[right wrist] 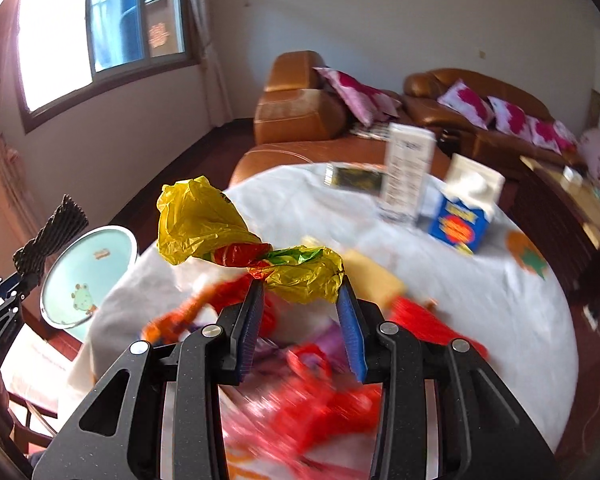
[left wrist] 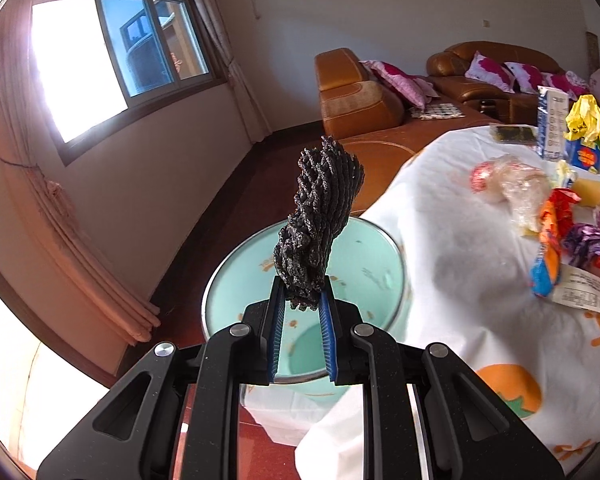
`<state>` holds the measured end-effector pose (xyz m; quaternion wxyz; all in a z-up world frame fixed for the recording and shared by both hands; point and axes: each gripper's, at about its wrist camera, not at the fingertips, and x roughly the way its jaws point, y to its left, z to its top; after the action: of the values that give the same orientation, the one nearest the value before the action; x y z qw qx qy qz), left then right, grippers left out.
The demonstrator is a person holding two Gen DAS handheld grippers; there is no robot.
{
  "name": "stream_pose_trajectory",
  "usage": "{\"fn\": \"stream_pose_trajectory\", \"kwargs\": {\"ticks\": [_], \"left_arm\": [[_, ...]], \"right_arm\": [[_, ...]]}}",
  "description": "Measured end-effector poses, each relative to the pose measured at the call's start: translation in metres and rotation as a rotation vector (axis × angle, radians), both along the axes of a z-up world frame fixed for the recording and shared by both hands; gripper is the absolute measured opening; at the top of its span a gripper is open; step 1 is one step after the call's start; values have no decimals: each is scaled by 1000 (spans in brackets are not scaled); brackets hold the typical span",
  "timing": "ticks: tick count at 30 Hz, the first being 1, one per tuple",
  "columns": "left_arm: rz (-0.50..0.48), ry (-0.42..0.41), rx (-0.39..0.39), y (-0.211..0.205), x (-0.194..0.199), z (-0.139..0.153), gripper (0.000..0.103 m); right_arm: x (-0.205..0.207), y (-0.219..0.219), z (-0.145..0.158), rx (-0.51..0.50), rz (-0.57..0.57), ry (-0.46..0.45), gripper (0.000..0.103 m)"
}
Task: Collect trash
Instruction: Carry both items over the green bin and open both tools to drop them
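My left gripper (left wrist: pixel 302 298) is shut on a crumpled dark grey piece of mesh foam (left wrist: pixel 320 216), held above the open mint-green bin (left wrist: pixel 380 256) beside the table. The right wrist view shows that same foam (right wrist: pixel 50 236) and the left gripper (right wrist: pixel 8 284) at the far left, over the bin (right wrist: pixel 88 276). My right gripper (right wrist: pixel 300 294) is shut on a crumpled yellow plastic bag (right wrist: pixel 208 220) with red and green bits, lifted above the blurred pile of red and orange wrappers (right wrist: pixel 312 392). The same yellow bag (left wrist: pixel 586 120) appears at the right edge of the left wrist view.
A round table with a white cloth (right wrist: pixel 480 300) carries a blue carton (right wrist: pixel 460 224), a tall white carton (right wrist: pixel 408 172), a dark packet (right wrist: pixel 356 178) and a clear plastic wad (left wrist: pixel 520 184). Brown leather sofas (right wrist: pixel 300 112) with pink cushions stand behind. A window (left wrist: pixel 100 64) lies left.
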<state>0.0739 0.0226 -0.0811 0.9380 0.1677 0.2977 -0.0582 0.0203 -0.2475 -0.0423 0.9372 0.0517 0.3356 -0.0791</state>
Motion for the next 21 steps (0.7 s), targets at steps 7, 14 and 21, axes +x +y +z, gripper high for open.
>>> {"fn": "stream_pose_trajectory", "kwargs": {"ticks": [7,14,21], "left_arm": [[87,10,43,29,21,-7,17],[138,39,100,50,38,-20,17],[170,80,129,64,52,-33,18]], "right_arm": [[42,38,3,-35,78,10,37],[83,82,1,-77,153,33,37],[115,123,-9,-127,225,74,37]]}}
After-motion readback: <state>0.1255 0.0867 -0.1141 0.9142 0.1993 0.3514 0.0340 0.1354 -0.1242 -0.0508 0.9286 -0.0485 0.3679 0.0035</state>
